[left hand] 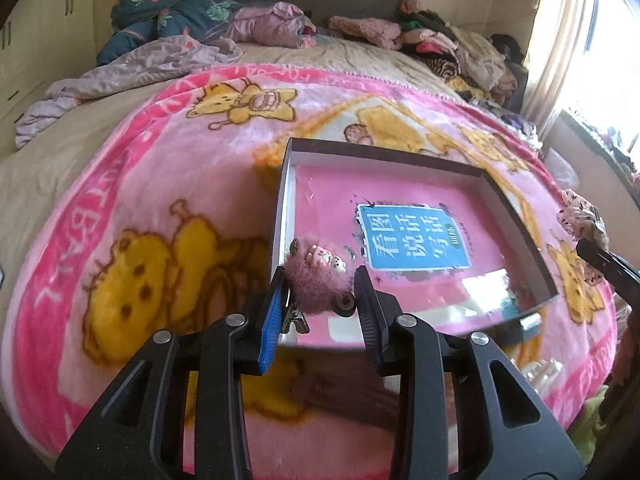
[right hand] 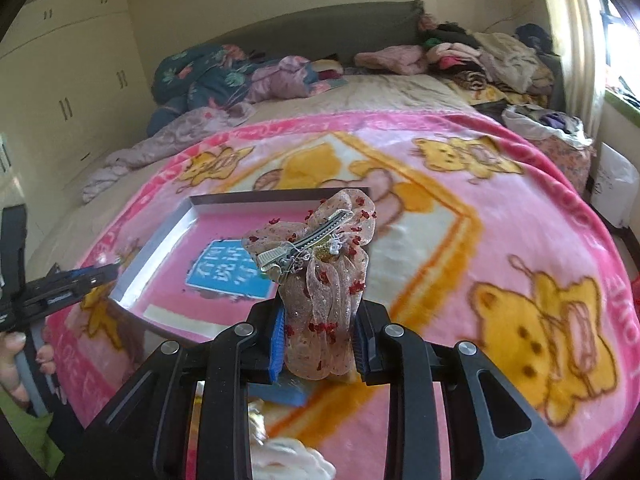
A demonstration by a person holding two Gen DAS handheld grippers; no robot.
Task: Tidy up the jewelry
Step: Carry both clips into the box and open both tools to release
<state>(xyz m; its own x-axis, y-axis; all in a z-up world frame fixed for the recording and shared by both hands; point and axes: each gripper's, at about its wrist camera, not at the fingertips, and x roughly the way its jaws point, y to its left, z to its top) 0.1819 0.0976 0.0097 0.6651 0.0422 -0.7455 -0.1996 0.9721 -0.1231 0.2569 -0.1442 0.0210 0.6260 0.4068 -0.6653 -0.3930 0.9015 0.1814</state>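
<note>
The left gripper (left hand: pixel 320 280) pinches a fuzzy pink hair clip (left hand: pixel 318 280) just over the shallow pink-lined cardboard box (left hand: pixel 280 216), probably to drop it inside. The right gripper (right hand: pixel 320 316) squeezes a sheer organza bow clip (right hand: pixel 324 256) near the box, apparently waiting its turn.

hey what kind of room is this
Most likely a bedroom: a bed spread with a pink cartoon blanket, heaped clothes by the headboard, and built-in wardrobes along the wall.
</note>
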